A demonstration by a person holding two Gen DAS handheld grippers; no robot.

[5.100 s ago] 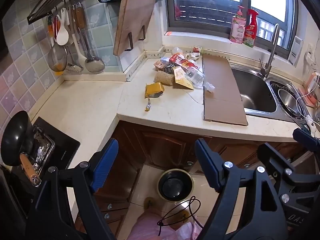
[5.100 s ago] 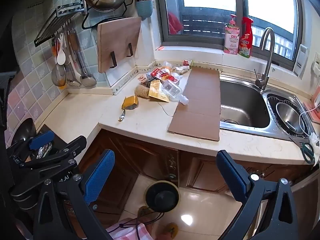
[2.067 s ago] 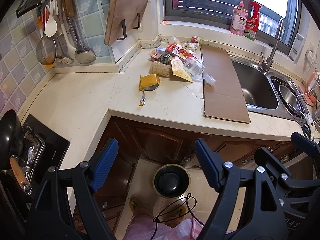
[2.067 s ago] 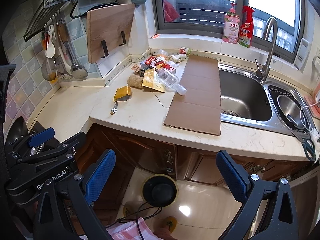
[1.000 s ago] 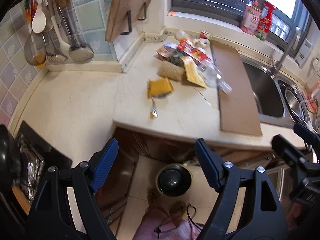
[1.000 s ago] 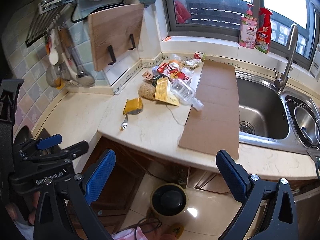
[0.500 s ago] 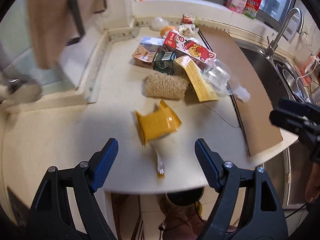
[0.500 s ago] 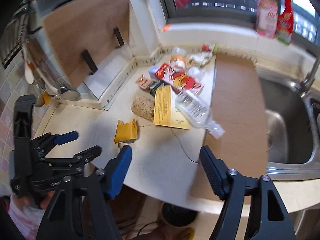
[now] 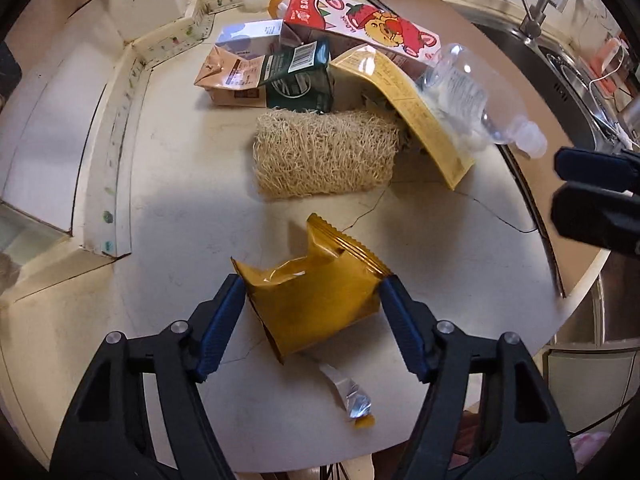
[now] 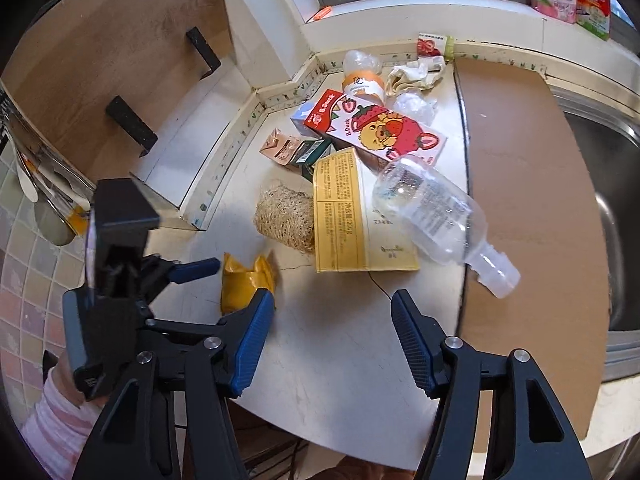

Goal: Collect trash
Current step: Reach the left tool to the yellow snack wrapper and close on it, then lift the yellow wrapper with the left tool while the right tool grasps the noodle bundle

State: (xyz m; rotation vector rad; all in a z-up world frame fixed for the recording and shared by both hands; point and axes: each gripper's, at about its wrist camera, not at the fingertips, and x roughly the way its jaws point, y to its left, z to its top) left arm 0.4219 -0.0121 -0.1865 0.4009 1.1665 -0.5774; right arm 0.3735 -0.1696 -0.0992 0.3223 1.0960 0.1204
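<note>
Just behind the crinkled yellow wrapper lies a coarse loofah, then cartons and a clear bottle. Left gripper brackets the wrapper, pads wide, near the counter edge. Right gripper hangs spread over bare stone beside the wrapper, cardboard beyond.

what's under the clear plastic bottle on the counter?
The clear plastic bottle lies tilted across two things: its body on the yellow flat carton, its cap end over the cardboard sheet. Its base meets the strawberry carton. The contact underneath is hidden.
</note>
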